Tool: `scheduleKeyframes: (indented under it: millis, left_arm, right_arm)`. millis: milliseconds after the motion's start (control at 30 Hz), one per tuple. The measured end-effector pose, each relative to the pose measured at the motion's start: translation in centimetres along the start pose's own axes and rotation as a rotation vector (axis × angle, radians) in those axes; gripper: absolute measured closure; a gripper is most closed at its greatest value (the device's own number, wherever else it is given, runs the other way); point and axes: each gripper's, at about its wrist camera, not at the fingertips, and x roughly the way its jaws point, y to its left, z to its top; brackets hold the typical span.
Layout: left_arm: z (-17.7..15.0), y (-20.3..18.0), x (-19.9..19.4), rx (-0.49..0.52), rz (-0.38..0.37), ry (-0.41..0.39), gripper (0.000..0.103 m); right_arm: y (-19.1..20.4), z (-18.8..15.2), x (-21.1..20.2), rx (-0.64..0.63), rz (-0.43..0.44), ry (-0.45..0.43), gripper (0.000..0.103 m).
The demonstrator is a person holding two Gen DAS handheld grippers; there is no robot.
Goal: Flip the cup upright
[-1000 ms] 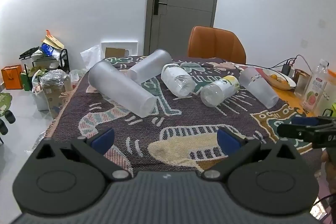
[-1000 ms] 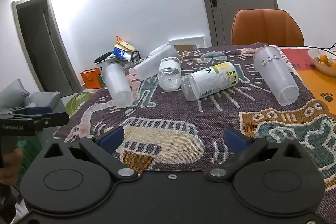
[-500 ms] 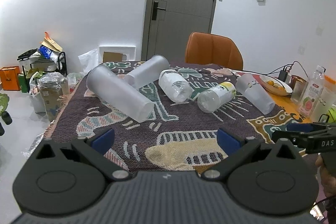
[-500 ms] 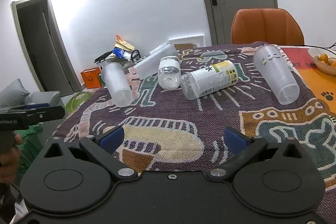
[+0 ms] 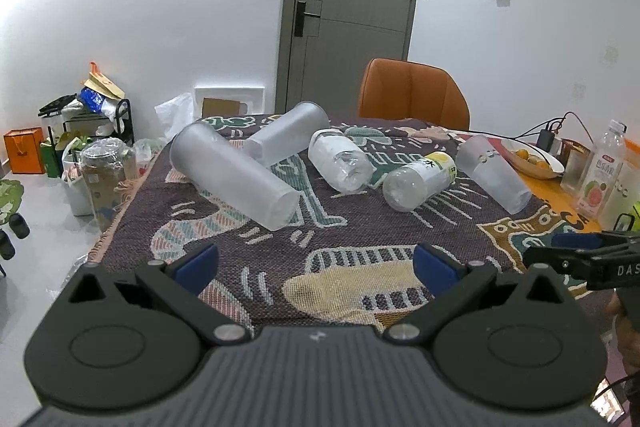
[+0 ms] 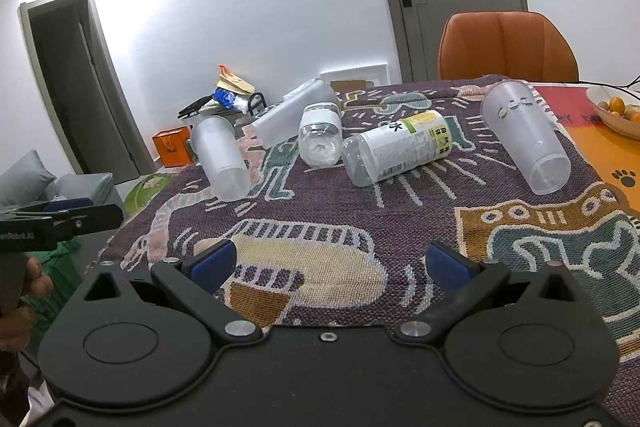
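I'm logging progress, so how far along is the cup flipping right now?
Nothing looks done yet: the three frosted cups, left, back and right, all lie on their sides on the woven cloth, as do two bottles. Nothing is in hand: the left gripper and right gripper are open and empty. Every flip is left.

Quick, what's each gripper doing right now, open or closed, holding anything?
Left gripper: open, holding nothing.
Right gripper: open, holding nothing.
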Motion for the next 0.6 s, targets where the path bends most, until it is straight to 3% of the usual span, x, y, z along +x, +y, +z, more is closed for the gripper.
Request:
scheduleKeyframes:
  millis: [600]
  left_arm:
    - [-0.21, -0.11, 0.2, 0.003, -0.011, 0.009, 0.0]
  right_arm:
    - [-0.22, -0.14, 0.18, 0.008, 0.0, 0.005, 0.0]
